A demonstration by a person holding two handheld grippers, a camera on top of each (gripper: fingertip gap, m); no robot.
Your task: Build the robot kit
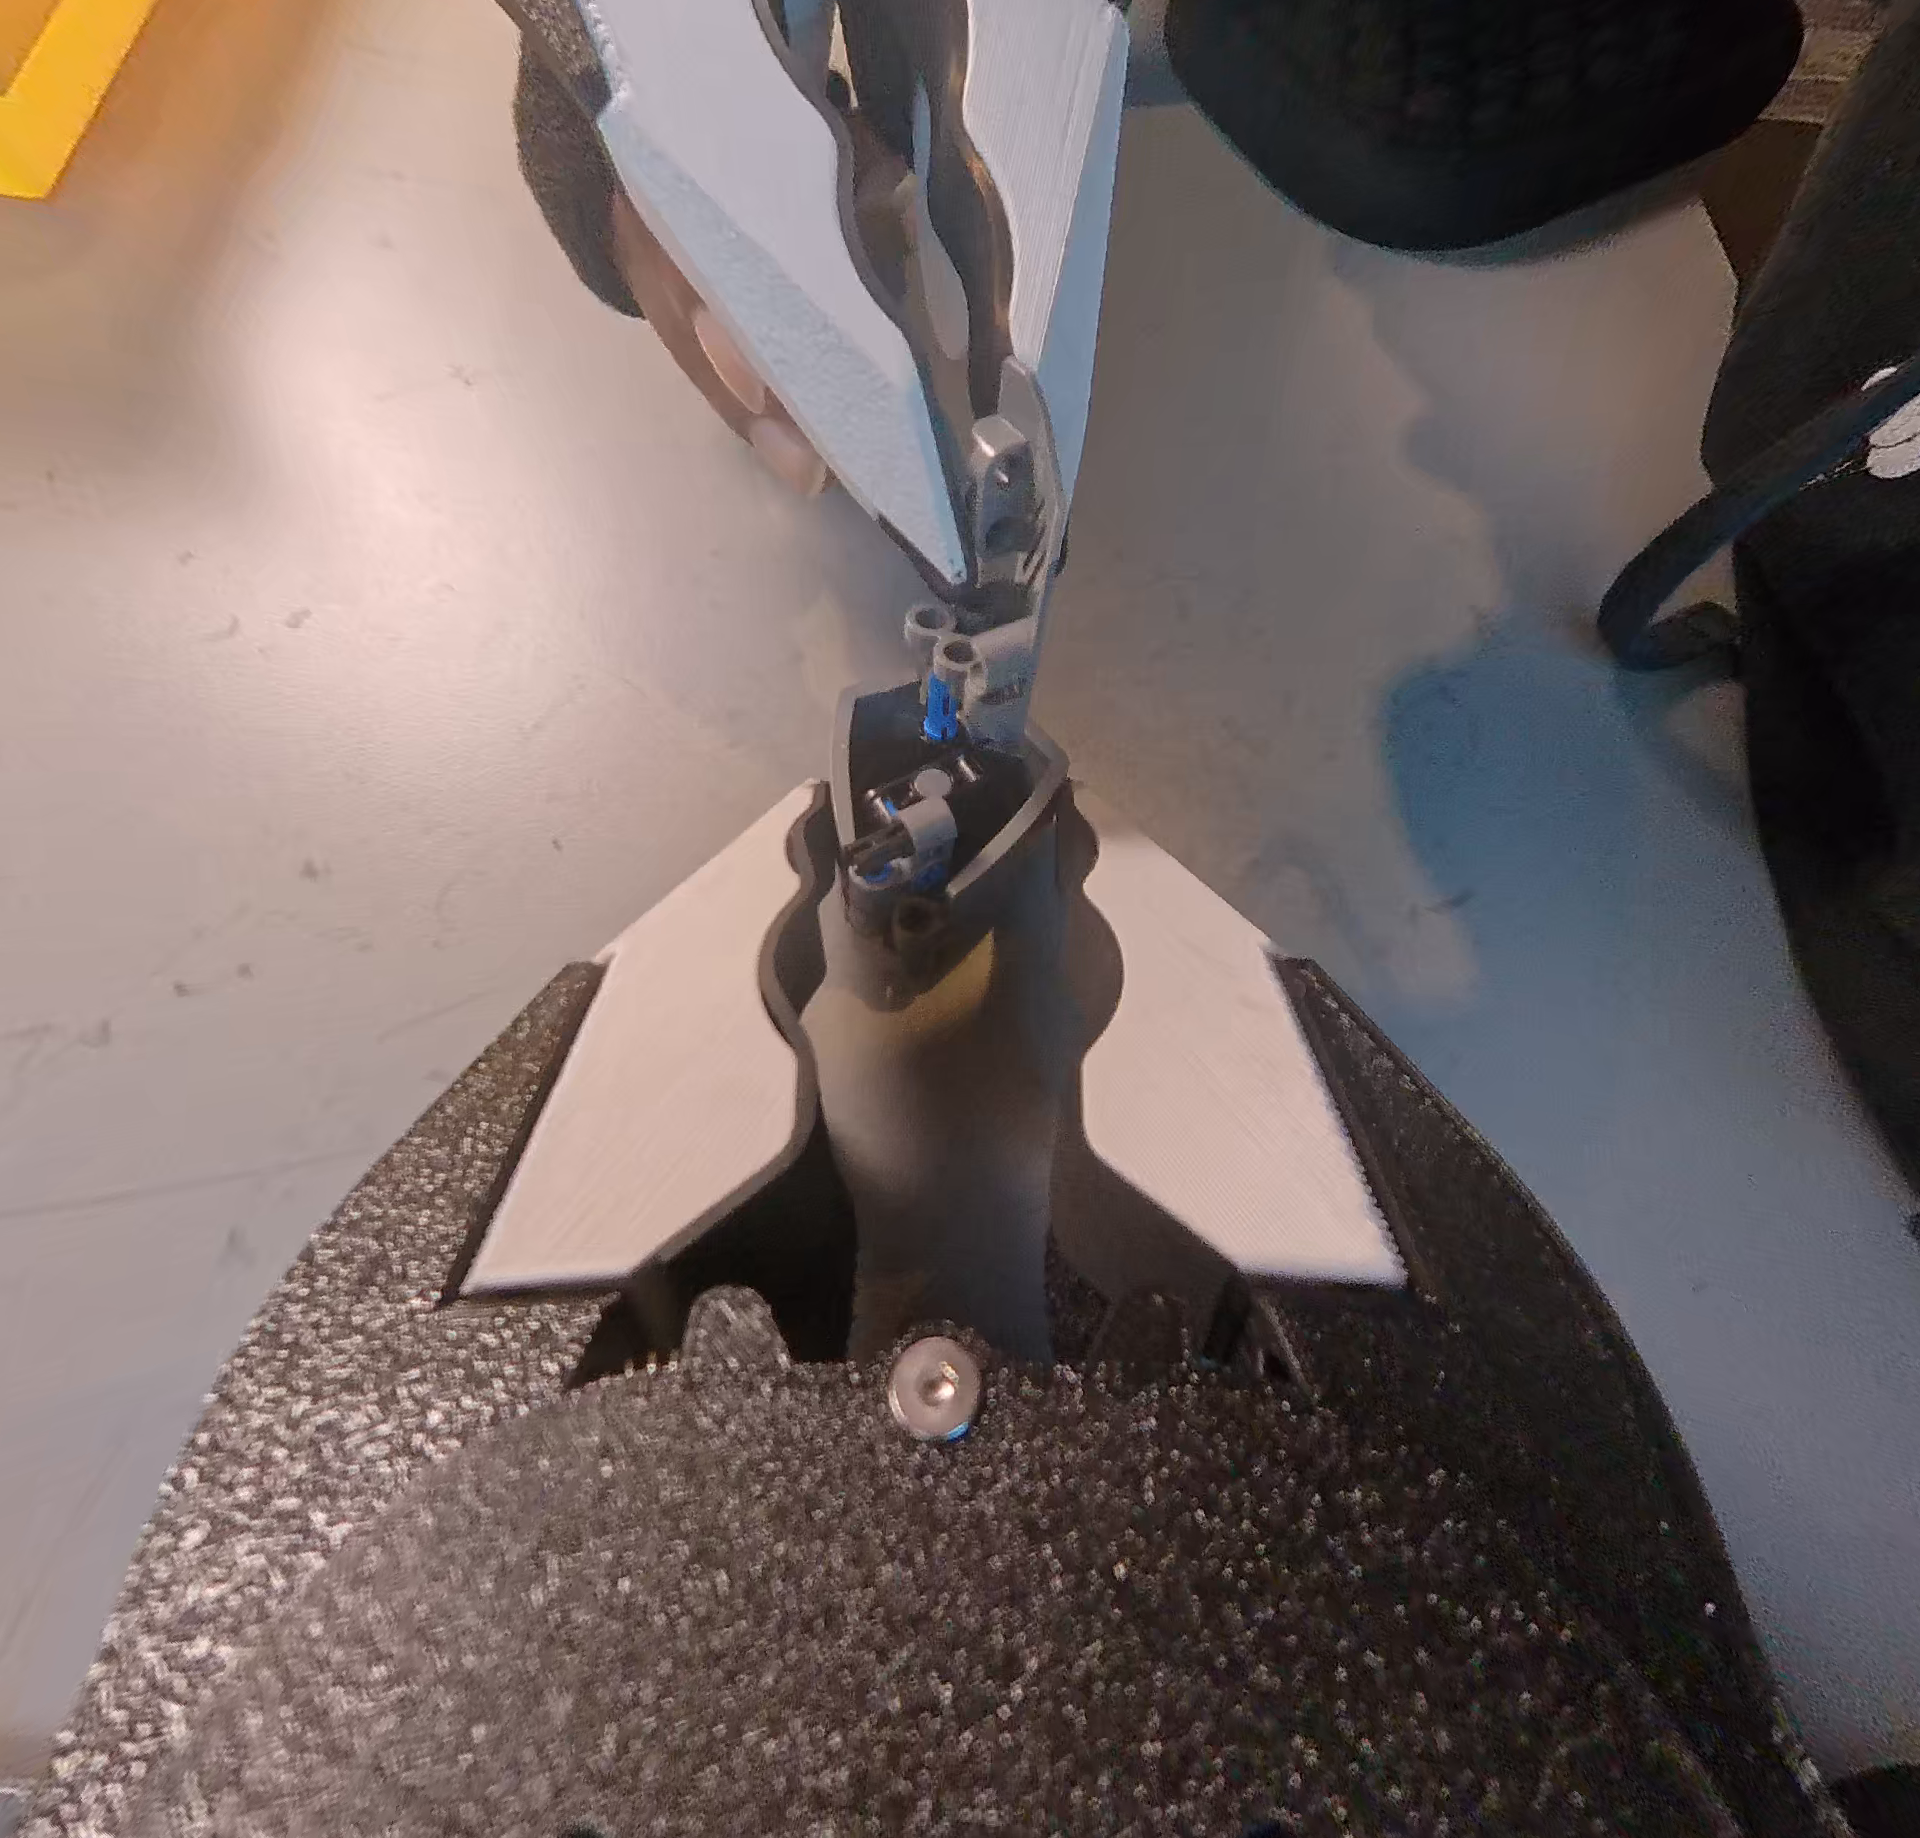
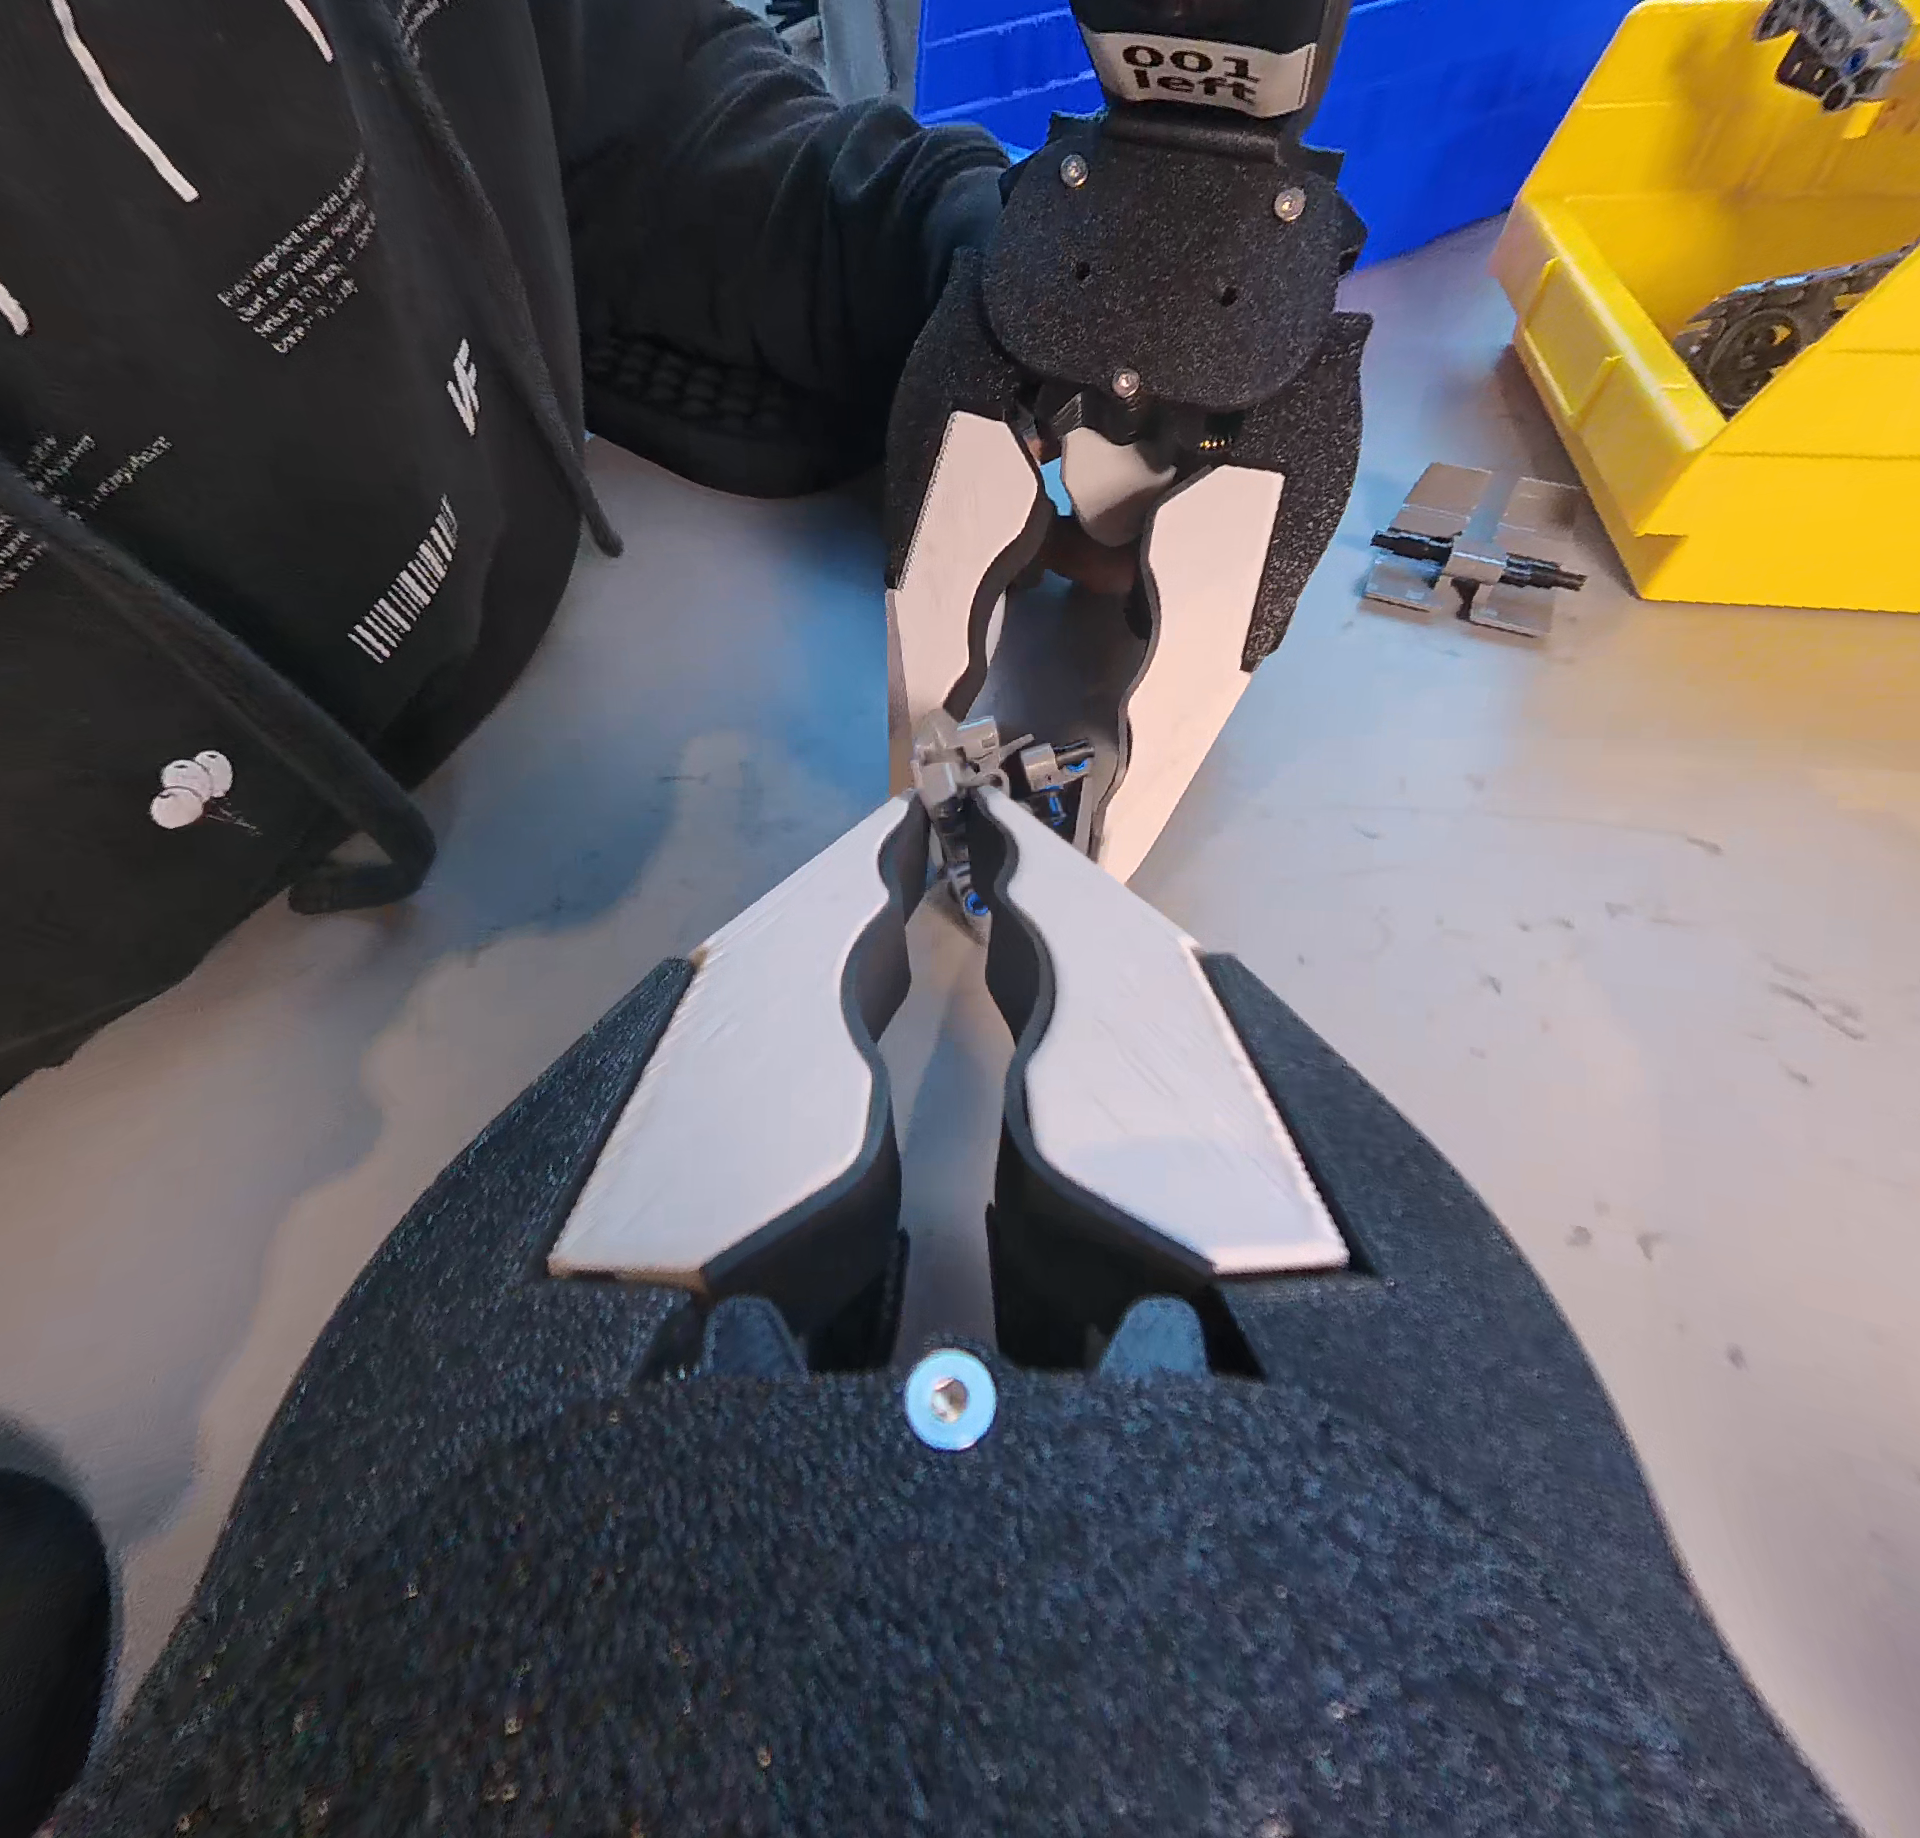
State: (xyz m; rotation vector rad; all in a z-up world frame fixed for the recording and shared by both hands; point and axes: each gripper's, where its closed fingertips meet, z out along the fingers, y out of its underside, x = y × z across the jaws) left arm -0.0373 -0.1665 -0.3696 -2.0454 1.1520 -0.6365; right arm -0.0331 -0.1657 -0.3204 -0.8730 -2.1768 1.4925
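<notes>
In the left wrist view my left gripper is shut on a dark grey curved panel assembly with small grey, black and blue toy-building parts inside it. My right gripper comes in from above, shut on a light grey beam piece. The beam's lower end carries a blue pin that sits at the assembly's top opening. In the right wrist view my right gripper holds the grey beam piece against the assembly, which the left gripper grips from the far side.
A grey table lies under both grippers. A yellow bin with dark parts stands at the right, with a blue bin behind it. A flat grey part lies next to the yellow bin. A person in a black hoodie is at the left. My hands' fingertips stand some 5 centimetres from each other.
</notes>
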